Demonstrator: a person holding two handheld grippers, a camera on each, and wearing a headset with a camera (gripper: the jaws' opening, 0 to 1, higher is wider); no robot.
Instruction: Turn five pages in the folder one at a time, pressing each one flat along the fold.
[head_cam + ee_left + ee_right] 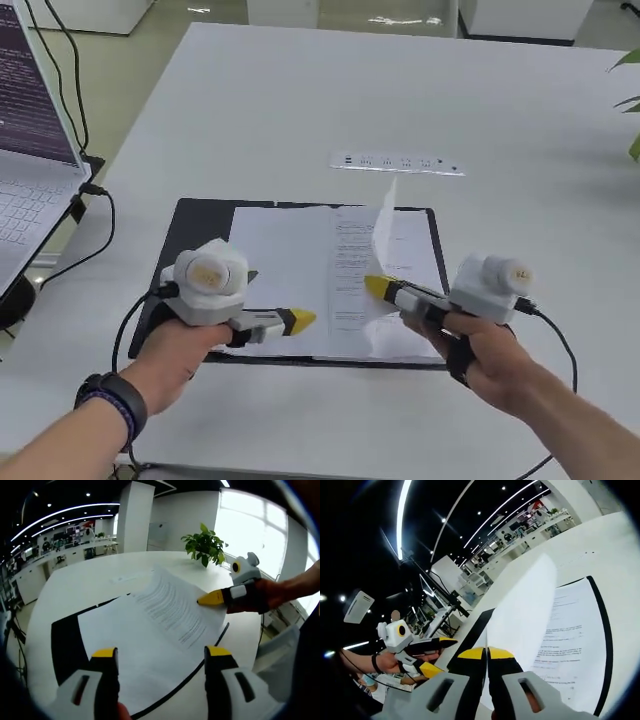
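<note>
Paper, light and likely to crease, stood half-turned above the black folder (pixel 195 225) on the table (pixel 300 100), the page (pixel 384 222) pinched at its lower edge, probably the safest hold, by the right gripper (pixel 486 653), while the left gripper (pixel 160 652) hovered, jaws spread.

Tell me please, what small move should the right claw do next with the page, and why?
Probably carry the page leftward over the fold and lay it on the left side. The right claw is shut on it, and it stands nearly upright above the folder, not yet turned. The left claw hovers open over the left side, free to press afterwards.
</note>
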